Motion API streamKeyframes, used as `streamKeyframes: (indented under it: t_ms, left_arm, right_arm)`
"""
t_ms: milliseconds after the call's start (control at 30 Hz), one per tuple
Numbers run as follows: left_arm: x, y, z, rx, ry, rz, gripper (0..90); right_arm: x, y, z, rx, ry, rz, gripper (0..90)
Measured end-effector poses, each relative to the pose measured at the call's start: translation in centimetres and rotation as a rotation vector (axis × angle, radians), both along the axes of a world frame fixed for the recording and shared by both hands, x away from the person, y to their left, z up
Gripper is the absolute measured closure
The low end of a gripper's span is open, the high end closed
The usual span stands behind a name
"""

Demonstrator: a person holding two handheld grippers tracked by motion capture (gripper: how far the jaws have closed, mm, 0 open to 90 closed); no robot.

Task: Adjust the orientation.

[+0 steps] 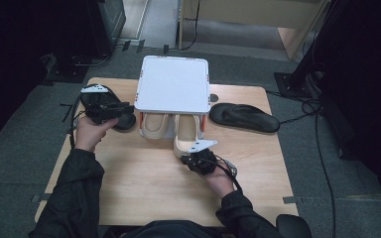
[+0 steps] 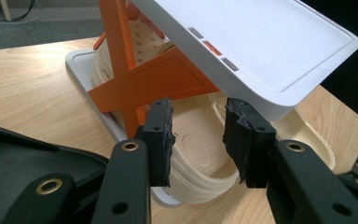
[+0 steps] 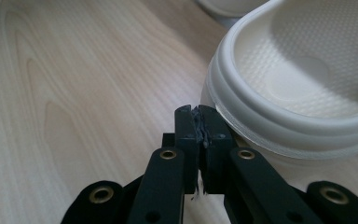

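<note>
Nearest, right tool (image 3: pixel 200 122) pressed together, empty, touching heel rim of cream slipper (image 3: pixel 303 74) protruding from white rack (image 1: pixel 172 84) on surface (image 1: pixel 144 183). Left of rack, left tool (image 2: pixel 198 135) spread, empty. Right of rack, black sandal (image 1: pixel 245 117).

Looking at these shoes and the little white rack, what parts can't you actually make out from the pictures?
- High view: the fronts of both cream slippers, covered by the white rack top.
- High view: the dark thing beside the left tongs, partly hidden by them.
- Right tongs view: the cream slipper, cut off by the frame edge.
- Left tongs view: whether anything is held; its pads stand apart.
</note>
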State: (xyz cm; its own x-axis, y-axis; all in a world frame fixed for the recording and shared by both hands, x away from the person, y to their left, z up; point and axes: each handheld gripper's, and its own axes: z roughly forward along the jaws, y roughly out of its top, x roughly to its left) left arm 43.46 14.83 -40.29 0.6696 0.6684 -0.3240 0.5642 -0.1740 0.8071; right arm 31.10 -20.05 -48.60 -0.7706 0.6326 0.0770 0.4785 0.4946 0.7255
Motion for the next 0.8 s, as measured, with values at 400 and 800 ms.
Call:
streamKeyframes:
  t_ms: [400,800]
  left_arm:
    - [0.0,0.0,0.0,-0.002,0.001,0.001,62.1]
    - [0.0,-1.1,-0.4,0.044,0.014,-0.038,60.8]
  right_arm:
    - [2.9,0.0,0.2,0.020,0.008,-0.018,87.7]
    - [3.8,0.2,0.4,0.036,-0.002,-0.017,85.9]
